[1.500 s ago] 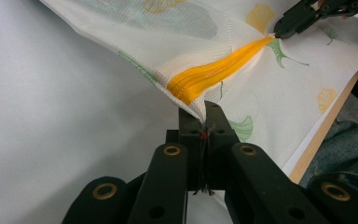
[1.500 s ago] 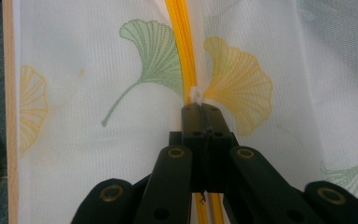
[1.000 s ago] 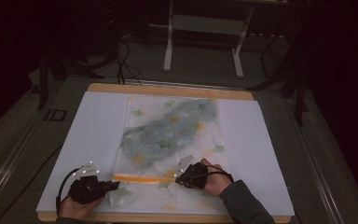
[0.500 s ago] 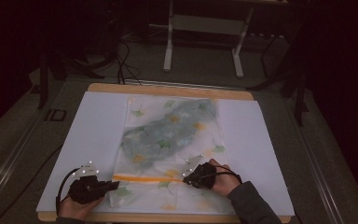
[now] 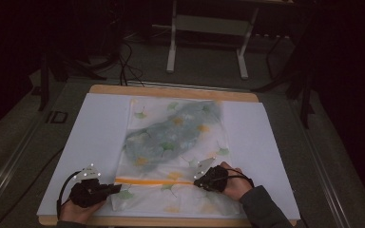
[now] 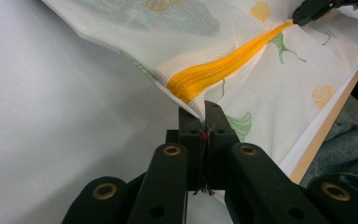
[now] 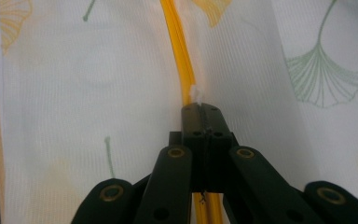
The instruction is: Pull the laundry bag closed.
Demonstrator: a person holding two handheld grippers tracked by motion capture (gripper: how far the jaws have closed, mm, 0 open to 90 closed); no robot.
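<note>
Nearest, the right gripper [image 5: 200, 178] has been drawn rightward along the orange zipper [image 5: 154, 181], its jaws pinched on the slider, while the left gripper [image 5: 115, 188] stays clamped on the bag's left zipper end, so zipping is judged underway. Counted: two grippers, one mesh bag [image 5: 176, 152] with one zipper, flat mid-table on one white sheet [image 5: 90, 137], one grey-green garment [image 5: 171, 135] visible inside it farther off.

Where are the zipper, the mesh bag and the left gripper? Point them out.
zipper [image 6: 214, 74], left gripper view, middle of the orange strip.
mesh bag [image 5: 171, 137], high view, its middle, over the dark contents.
left gripper [image 6: 204, 122], left gripper view, between its fingertips.
</note>
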